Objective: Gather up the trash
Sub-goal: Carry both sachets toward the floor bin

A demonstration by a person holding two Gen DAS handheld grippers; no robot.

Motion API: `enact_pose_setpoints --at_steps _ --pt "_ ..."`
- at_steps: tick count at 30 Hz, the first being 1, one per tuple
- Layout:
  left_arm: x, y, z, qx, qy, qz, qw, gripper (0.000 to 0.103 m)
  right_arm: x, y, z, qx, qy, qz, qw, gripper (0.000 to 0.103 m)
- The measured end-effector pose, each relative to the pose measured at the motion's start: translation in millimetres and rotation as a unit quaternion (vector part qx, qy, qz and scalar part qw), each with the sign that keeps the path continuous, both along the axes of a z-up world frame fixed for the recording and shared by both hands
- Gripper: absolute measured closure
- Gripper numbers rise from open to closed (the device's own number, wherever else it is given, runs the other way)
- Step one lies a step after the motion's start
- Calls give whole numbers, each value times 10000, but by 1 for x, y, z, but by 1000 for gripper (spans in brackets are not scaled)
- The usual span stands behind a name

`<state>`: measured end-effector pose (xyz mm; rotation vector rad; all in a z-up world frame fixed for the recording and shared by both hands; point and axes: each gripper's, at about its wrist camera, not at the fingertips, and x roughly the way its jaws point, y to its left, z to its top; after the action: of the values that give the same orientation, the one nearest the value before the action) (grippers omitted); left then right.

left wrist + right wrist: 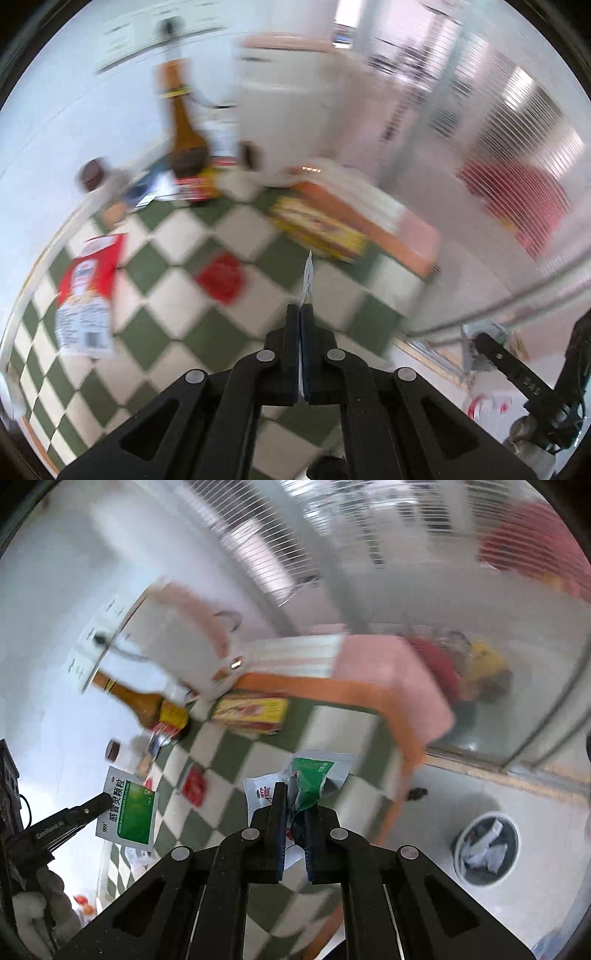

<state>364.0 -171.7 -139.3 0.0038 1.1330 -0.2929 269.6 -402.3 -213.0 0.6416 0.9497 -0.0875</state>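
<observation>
You are holding trash in both grippers above the checkered table point(173, 295): your left gripper point(300, 314) is pressing its jaws together on a flat green sachet point(129, 812), seen edge-on from its own camera, and your right gripper point(295, 805) is pinching a crumpled green and white wrapper point(310, 779). The bin point(485, 849) is sitting on the floor beyond the table's orange edge point(399, 716) and is already holding some crumpled pieces. A red-and-white packet point(86, 291) and a small red wrapper point(221, 277) are still lying on the table. The floor around the bin is looking open; the brown bottle point(184, 136) is standing well apart.
</observation>
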Motion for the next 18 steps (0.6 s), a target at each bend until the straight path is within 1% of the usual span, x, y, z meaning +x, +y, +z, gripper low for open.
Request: enact_pose_setpoints --at_steps 2,5,6,8,9,10,11,12,13,14,15,16,18 --pt "-15 -44 -5 -56 60 -418 9991 103 -28 -30 -2 48 -1 -314 9995 95" --pt "-40 -111 -23 -145 233 -1013 9945 103 -75 -77 -11 71 66 -809 9967 95" --pt "-53 -142 -35 -180 355 -1281 9910 103 -90 -91 -16 91 105 -955 9953 95" --pt "-72 -184 -58 -186 528 -1623 9852 103 -131 -127 -35 119 261 -1346 9905 95" --pt "-83 -207 -74 -193 662 -1804 9812 103 -149 -142 -48 164 361 -1512 9877 95" --pt "-95 -234 -100 -193 892 -1985 9758 103 -168 -158 -65 248 473 -1675 9844 95" --pt "-101 -249 -117 -177 1024 -2074 9727 103 -187 -173 -85 346 612 -1831 9806 95" --pt "-110 -272 -150 -142 1256 -2187 9676 103 -204 -187 -108 457 740 -1979 9764 95" --pt "-116 -287 -174 -120 1427 -2243 9639 103 -216 -197 -125 572 817 -2069 9733 95" --pt "-121 -301 -201 -111 1632 -2284 9597 103 -235 -213 -160 803 960 -2206 9673 95" --pt "-127 -320 -243 -91 1935 -2349 9525 103 -248 -223 -188 909 1070 -2315 9627 95" --pt "-130 -331 -272 -48 2118 -2341 9489 103 -257 -232 -216 1017 1151 -2374 9592 95" --pt "-138 -355 -336 -4 2504 -2364 9388 103 -275 -248 -281 1276 1347 -2515 9499 95"
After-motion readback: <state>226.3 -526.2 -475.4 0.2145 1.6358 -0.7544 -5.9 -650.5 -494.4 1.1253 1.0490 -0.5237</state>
